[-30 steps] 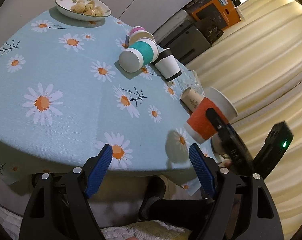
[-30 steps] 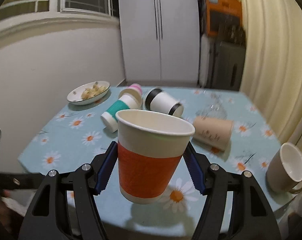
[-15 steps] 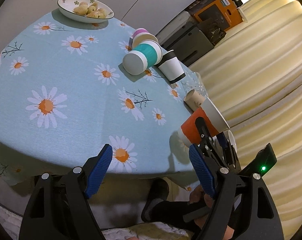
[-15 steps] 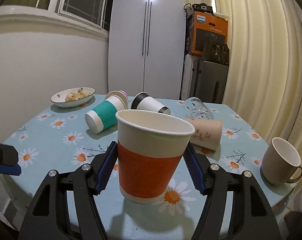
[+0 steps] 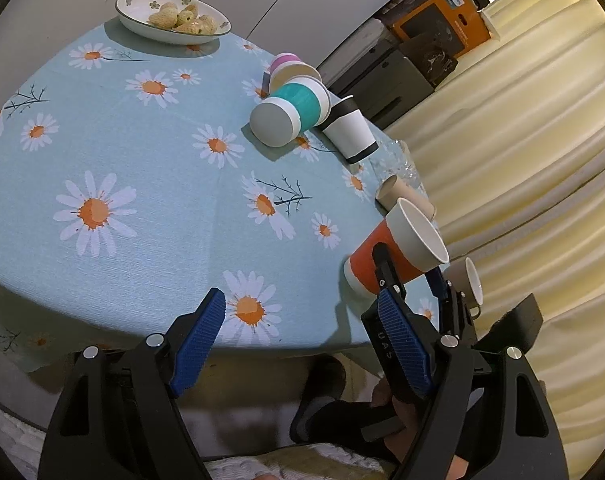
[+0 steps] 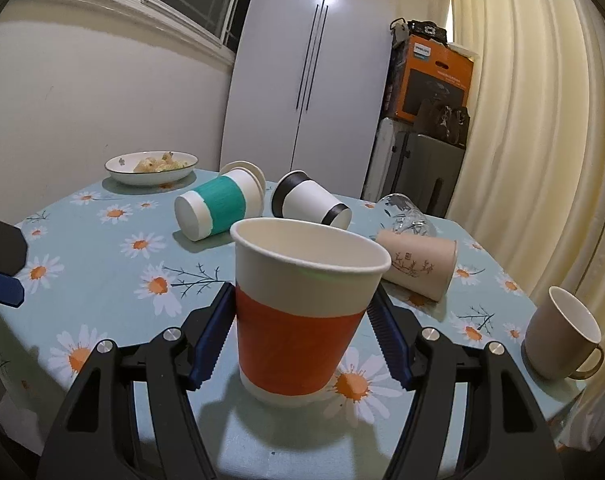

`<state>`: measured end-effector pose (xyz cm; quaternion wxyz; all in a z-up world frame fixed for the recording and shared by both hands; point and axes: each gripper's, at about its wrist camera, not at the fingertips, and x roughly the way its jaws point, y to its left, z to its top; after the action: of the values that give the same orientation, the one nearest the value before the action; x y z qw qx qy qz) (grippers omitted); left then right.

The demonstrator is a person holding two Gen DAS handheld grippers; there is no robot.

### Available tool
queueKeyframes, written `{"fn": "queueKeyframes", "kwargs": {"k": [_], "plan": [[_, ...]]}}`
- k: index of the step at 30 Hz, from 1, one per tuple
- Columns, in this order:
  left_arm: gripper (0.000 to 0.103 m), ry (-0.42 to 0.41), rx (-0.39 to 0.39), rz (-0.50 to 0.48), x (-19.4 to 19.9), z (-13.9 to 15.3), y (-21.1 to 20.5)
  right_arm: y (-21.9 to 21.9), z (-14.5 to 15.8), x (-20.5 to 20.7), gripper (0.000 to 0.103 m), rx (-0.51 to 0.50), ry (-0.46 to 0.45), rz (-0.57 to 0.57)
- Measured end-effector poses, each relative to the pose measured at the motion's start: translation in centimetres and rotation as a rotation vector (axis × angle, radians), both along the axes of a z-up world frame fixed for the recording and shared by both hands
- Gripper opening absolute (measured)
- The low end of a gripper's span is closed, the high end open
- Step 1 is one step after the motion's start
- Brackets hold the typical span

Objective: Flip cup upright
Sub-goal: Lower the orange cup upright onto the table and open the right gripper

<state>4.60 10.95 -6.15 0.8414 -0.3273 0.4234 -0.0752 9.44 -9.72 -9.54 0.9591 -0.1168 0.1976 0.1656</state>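
Note:
An orange and white paper cup (image 6: 302, 312) stands upright, mouth up, between the blue pads of my right gripper (image 6: 302, 332), which is shut on it. Its base is at or just above the tablecloth near the front edge; I cannot tell if it touches. The same cup shows in the left wrist view (image 5: 394, 252), held by the right gripper (image 5: 406, 280). My left gripper (image 5: 302, 344) is open and empty over the table's near edge, left of the cup.
A teal cup (image 6: 218, 208), a black and white cup (image 6: 310, 204), a beige cup (image 6: 418, 266) and a glass (image 6: 406, 216) lie on their sides on the daisy tablecloth (image 6: 114, 264). A beige mug (image 6: 562, 336) stands at right. A snack bowl (image 6: 150, 166) sits far left.
My right gripper has lowered the orange cup toward the tablecloth, keeping it upright. My left gripper has stayed open near the table edge.

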Motion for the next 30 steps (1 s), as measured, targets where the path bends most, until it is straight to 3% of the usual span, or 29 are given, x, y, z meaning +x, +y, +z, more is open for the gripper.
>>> {"fn": "queueKeyframes", "kwargs": {"k": [9,16,19,30], "plan": [[0.077,0.009,0.027,0.007,0.1,-0.1,-0.2,0.0,-0.2,-0.2,0.067,-0.005,0.023,0.012],[0.077,0.011,0.046,0.014,0.2,-0.2,-0.1,-0.3,0.1,-0.5,0.077,0.006,0.039,0.004],[0.077,0.008,0.057,0.022,0.2,-0.1,-0.1,-0.7,0.8,-0.7,0.087,0.029,0.043,0.010],[0.077,-0.026,0.095,0.048,-0.6,0.7,0.1,-4.7,5.5,-3.4,0.088,0.109,0.012,0.010]]}}
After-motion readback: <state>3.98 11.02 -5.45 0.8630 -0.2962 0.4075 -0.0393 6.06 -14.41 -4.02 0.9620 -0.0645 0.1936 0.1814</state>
